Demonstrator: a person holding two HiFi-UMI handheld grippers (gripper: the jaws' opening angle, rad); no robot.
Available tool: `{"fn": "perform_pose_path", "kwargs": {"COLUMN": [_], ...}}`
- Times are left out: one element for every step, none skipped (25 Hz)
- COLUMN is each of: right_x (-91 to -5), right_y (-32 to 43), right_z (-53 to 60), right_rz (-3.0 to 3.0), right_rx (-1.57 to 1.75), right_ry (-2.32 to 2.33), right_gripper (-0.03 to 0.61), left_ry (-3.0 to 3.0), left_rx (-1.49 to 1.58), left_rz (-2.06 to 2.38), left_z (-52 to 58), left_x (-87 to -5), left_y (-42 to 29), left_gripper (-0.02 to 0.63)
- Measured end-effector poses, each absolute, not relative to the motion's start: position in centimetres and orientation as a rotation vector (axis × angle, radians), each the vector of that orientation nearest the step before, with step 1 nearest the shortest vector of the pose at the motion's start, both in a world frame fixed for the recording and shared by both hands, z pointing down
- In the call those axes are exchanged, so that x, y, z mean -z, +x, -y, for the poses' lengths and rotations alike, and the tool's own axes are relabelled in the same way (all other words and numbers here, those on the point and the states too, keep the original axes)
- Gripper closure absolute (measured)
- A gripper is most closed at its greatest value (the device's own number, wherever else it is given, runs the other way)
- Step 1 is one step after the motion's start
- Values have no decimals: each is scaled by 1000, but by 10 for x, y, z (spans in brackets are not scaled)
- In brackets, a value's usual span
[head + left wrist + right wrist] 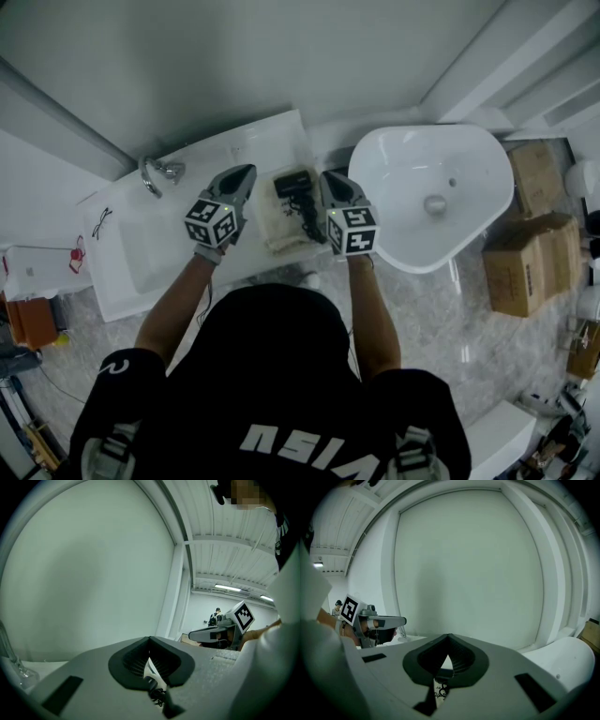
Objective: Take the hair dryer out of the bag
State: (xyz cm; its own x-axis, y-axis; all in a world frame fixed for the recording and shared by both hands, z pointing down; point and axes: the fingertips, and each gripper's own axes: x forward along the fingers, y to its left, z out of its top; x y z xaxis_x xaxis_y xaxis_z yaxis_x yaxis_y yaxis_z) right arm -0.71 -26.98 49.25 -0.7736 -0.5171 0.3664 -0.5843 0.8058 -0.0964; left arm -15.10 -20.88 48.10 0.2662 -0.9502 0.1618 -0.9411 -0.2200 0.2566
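Note:
A black hair dryer (294,185) with its cord lies on a pale bag (281,232) on the white counter (267,131). My left gripper (246,172) hovers just left of it with its jaws shut and nothing held. On the dryer's right side, my right gripper (328,177) is likewise shut and holds nothing. In the left gripper view the shut jaws (150,640) meet in front of a bare wall, and a bit of black cord (157,694) shows below them. The right gripper view shows its jaws (449,637) shut, with a scrap of the printed bag (439,692) beneath.
A chrome faucet (159,172) stands at the back left of the counter's sunken sink (141,253). A large white basin (431,192) sits to the right. Cardboard boxes (525,262) stand on the floor at the far right. A wall rises close behind the counter.

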Motion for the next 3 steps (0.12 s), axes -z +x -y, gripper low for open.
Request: {"fn": "perform_pose_path", "kwargs": {"right_x": [-492, -492, -492], "right_y": [-7, -6, -5], "right_z": [270, 269, 269], "right_rz": [2668, 2668, 2667], "right_rx": [-294, -296, -298], "right_ry": [840, 841, 842], "right_gripper": [584, 583, 583], "left_ry": [2240, 2239, 2239], "left_rx": [43, 44, 44], "left_rz": [1737, 1736, 1736], "left_z": [209, 208, 208], "left_x": [-481, -481, -481], "left_y": [-151, -150, -150], "left_gripper": [615, 615, 615]}}
